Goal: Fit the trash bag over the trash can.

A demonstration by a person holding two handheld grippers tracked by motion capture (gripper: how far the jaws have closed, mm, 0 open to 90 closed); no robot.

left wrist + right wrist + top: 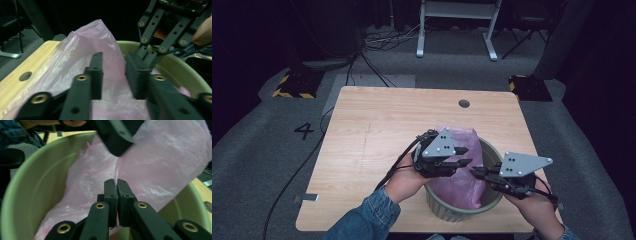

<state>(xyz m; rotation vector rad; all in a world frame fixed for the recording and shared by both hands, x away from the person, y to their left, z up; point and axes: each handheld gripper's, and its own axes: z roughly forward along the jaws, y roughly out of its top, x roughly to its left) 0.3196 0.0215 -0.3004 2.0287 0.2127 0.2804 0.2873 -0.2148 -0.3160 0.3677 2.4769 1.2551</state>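
Right gripper (117,185): we see its jaws pressed together on a fold of the pink plastic bag (160,162).
Left gripper (113,75): we see its jaws spread, film lying behind the gap, pads not pressing it.
Pink plastic bag: it sits in the green bin (492,152), its top rising above the rim.
Green bin: it stands on the wooden table (377,130), at the near edge.
Hands: we see both at the bin's near side.

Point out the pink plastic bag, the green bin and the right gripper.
pink plastic bag (459,187): high view, its body inside the bin.
green bin (447,212): high view, near rim.
right gripper (116,185): right gripper view, between fingertips pinching the bag's film.
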